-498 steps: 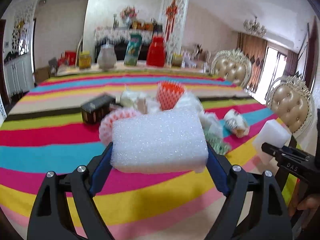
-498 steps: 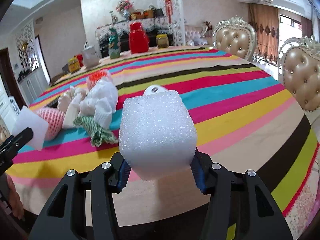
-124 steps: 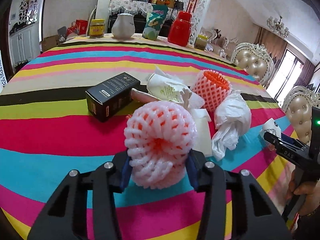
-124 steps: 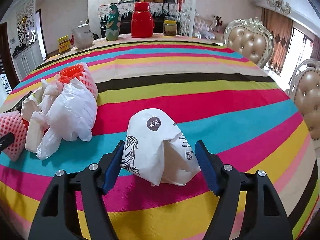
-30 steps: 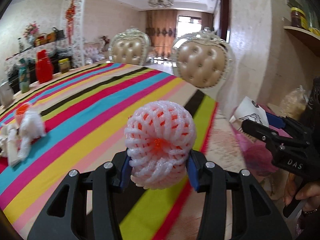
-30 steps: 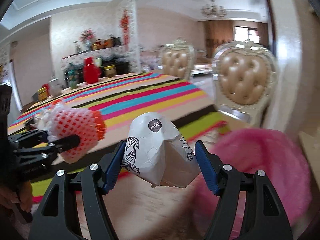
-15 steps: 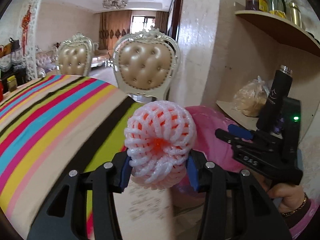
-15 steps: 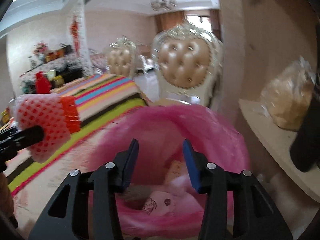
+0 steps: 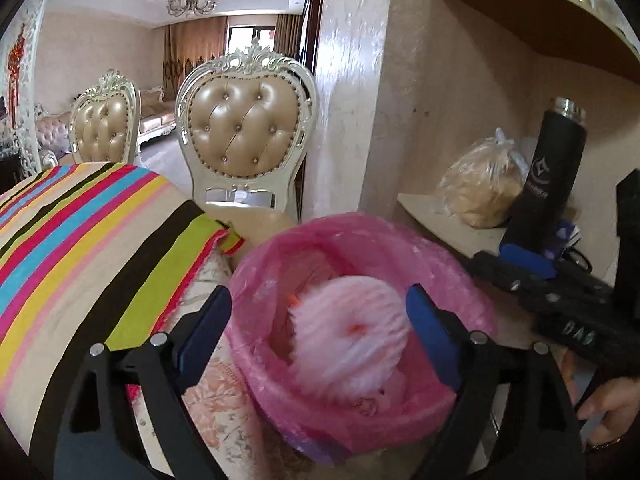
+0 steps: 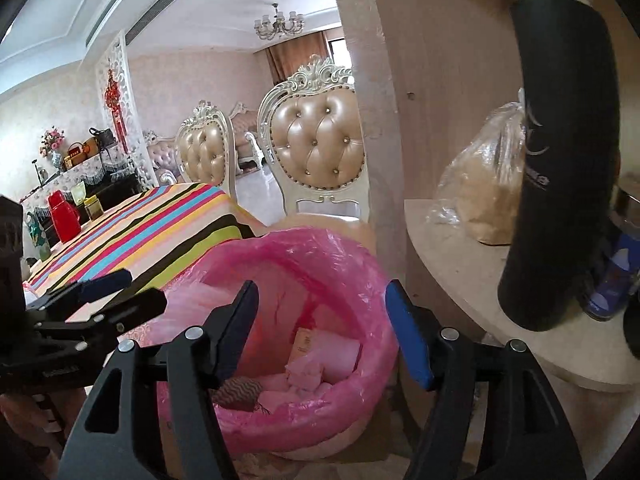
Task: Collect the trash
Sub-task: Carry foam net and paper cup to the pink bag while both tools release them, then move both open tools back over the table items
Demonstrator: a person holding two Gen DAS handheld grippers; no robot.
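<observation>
A bin lined with a pink bag [image 9: 256, 264] [image 10: 360, 264] stands on the floor beside the table. My left gripper [image 9: 320, 320] hangs over it with its jaws opening wide. The pink foam fruit net [image 9: 352, 332], blurred, is dropping between the fingers into the bin, and neither pad presses on it. My right gripper [image 10: 320, 296] is over the same bin, jaws opening, nothing between them. Inside lie white foam pieces [image 10: 336, 352], a scrap of card [image 10: 304, 340] and a wavy-patterned wrapper [image 10: 236, 392]. Each gripper shows in the other's view: left gripper [image 10: 132, 292], right gripper [image 9: 508, 266].
The table with the striped cloth [image 9: 80, 240] ends just left of the bin. Two padded chairs [image 9: 244, 136] stand behind it, beside a wall pillar [image 9: 352, 92]. A low shelf [image 10: 460, 264] on the right carries a black flask [image 10: 560, 160] and a clear bag of food [image 9: 480, 184].
The left gripper has swung over the bin and opened, and the foam net has left its pads. The right gripper let its paper bag fall into the bin, and its jaws stand wider now.
</observation>
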